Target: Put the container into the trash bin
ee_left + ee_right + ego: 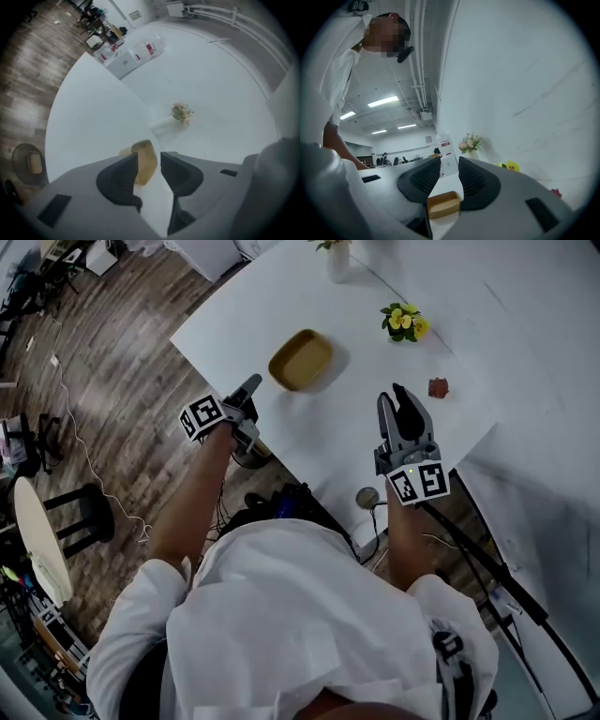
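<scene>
Looking steeply down, the head view shows the tan container (300,360) lying open side up on the white table (244,324), just inside its near edge and about midway along it; the left gripper (251,383) hangs over that edge, just beside the container but apart from it, tips toward it; the right gripper (401,395) is above the table near the near corner, well apart from the container; a small red thing (438,387) lies just beside its tips, toward the right edge, and yellow flowers (405,322) stand farther in. Through the left gripper view, the jaws stand wide apart with nothing gripped; the container shows in the gap, resting on the table beyond the tips, and a vase of flowers (180,113) stands farther in. Through the right gripper view, the jaws stand partly apart and press on nothing; the container shows low in the gap, on the table past them; the yellow flowers and the red thing show farther off to the right.
</scene>
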### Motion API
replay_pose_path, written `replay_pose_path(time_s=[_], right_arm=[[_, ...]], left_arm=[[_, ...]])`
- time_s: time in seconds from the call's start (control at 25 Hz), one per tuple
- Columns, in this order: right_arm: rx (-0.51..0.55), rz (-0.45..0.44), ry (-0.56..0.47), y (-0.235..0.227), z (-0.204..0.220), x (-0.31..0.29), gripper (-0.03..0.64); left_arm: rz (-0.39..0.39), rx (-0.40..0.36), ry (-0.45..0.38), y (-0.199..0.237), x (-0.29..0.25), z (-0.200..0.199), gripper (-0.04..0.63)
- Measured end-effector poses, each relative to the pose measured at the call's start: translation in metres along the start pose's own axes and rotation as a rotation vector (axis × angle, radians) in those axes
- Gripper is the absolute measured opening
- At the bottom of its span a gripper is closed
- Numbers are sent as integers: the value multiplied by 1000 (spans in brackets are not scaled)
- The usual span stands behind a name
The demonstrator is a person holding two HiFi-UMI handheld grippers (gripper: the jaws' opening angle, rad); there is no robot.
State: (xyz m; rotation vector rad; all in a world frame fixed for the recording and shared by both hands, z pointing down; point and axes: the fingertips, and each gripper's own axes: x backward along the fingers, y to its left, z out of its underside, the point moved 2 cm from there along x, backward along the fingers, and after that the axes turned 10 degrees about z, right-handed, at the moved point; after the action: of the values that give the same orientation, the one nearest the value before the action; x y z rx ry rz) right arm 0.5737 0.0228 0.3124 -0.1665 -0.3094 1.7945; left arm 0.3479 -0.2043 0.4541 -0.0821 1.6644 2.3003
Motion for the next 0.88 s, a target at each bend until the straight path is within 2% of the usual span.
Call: replay_pose_path(time_s=[0.16,0.36,0.52,0.72,0.88], right_arm=[[-41,30,29,-15,20,11,138],[-97,62,56,-29,34,24,138],[-120,79,61,-35,41,38,137],[-117,58,70,-17,34,44,137],[-106,-9,61,-9,30,31,137]], left_arm=[[-59,90,47,32,-21,27,155],[-108,114,97,49,-40,44,151],[-105,120,125,51,-48,57,61],[-83,110,112,35,-39,53,29],[-30,96,48,20,-32,43,28]])
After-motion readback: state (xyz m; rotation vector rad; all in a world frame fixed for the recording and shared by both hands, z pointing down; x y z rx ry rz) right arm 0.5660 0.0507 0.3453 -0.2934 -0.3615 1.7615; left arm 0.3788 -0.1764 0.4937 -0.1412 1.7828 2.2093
